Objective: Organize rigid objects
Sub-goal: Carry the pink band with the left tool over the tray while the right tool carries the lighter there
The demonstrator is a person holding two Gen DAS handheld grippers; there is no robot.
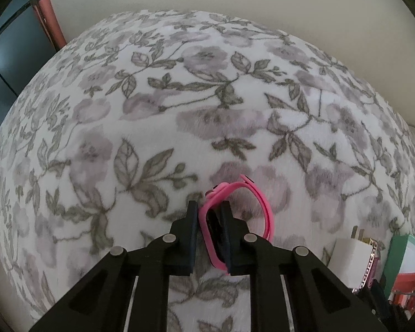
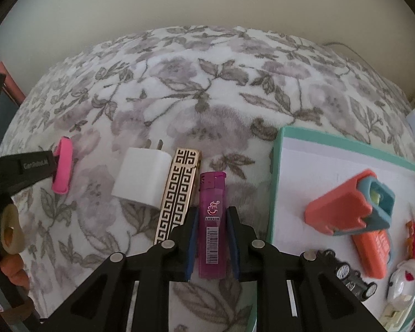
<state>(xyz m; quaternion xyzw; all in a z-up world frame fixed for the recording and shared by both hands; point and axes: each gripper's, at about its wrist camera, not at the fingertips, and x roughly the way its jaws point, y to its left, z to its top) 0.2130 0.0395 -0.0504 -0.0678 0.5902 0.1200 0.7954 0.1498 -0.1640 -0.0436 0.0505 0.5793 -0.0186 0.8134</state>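
A pink wristband with a dark face [image 1: 265, 210] stands on edge on the flowered blanket [image 1: 179, 96]. My left gripper [image 1: 208, 207] is shut on its face part, and the strap loops out to the right. In the right wrist view a purple lighter [image 2: 211, 193] lies lengthwise between the blue pads of my right gripper [image 2: 211, 211], which is shut on it. Far left in that view, the pink wristband [image 2: 62, 166] shows again at the tip of the left gripper's finger [image 2: 36, 163].
A white charger plug [image 2: 141, 179] and a gold-and-black patterned bar [image 2: 179, 191] lie just left of the lighter. At the right, a teal-rimmed white tray [image 2: 275, 171] holds an orange-and-teal item [image 2: 343, 204], a black toy car [image 2: 348, 274] and small trinkets. A hand [image 2: 12, 268] shows lower left.
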